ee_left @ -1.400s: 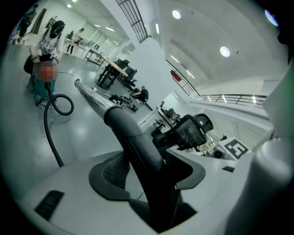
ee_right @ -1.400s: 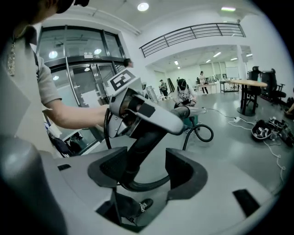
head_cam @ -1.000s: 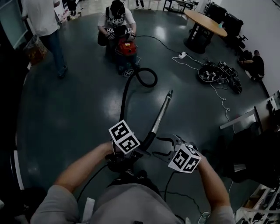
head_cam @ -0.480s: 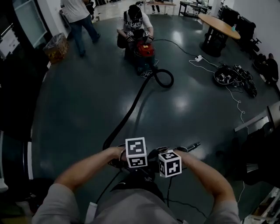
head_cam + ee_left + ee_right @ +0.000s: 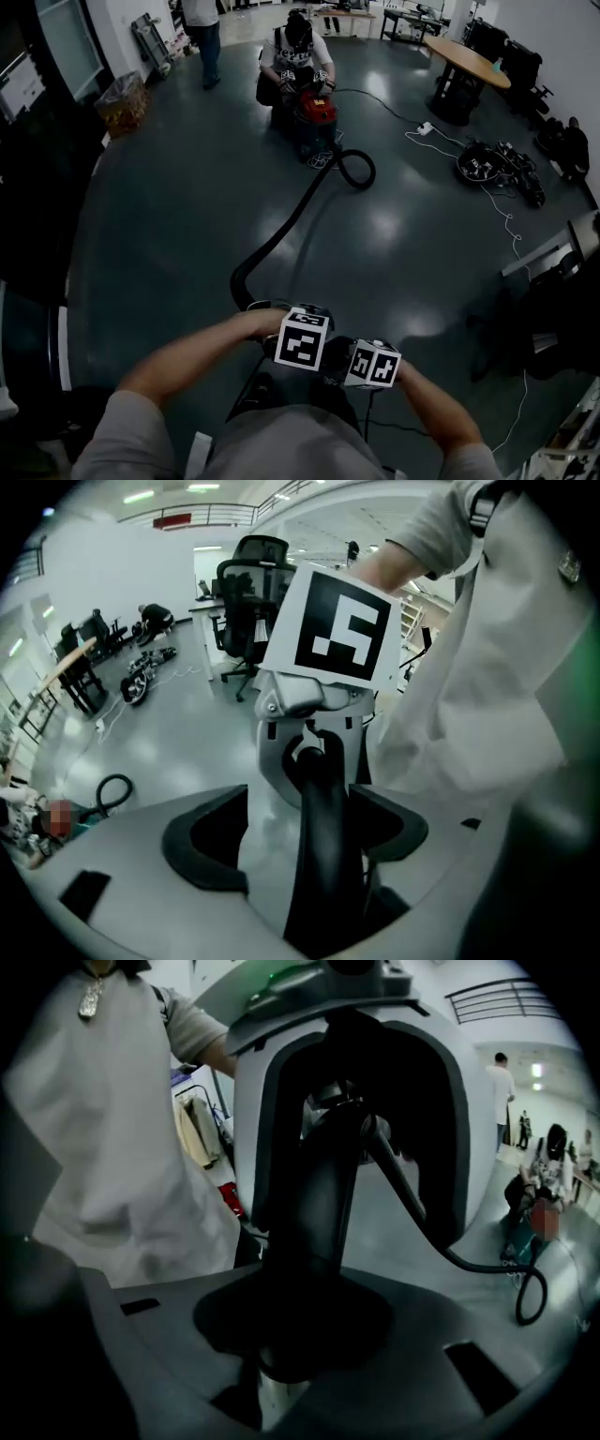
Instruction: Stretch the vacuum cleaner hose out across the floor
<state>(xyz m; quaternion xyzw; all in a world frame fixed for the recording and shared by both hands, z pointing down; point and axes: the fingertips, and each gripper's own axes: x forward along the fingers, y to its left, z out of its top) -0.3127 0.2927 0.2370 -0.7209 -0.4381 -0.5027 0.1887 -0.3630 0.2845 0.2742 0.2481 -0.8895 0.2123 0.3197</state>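
Note:
The red vacuum cleaner (image 5: 316,111) stands far up the floor. Its black hose (image 5: 291,217) loops beside it, runs toward me and bends near my hands. Both grippers meet at the hose's black handle tube (image 5: 323,836), close against my body. My left gripper (image 5: 305,841) has just been opening. Its pads (image 5: 202,841) stand apart, with the tube between them. My right gripper (image 5: 295,1335) has just been closing and is clamped on the same tube (image 5: 314,1213). In the head view only the marker cubes of the left gripper (image 5: 302,341) and right gripper (image 5: 372,364) show.
A person (image 5: 298,47) crouches behind the vacuum, and another stands at the back (image 5: 203,23). A round table (image 5: 466,61), a power strip (image 5: 424,127) and a pile of cables and gear (image 5: 497,164) lie at the right. A bin (image 5: 120,98) stands at the left.
Both grippers drew back toward my body and came together. The wand that pointed out across the floor has swung in out of sight. The right jaws closed on the handle tube.

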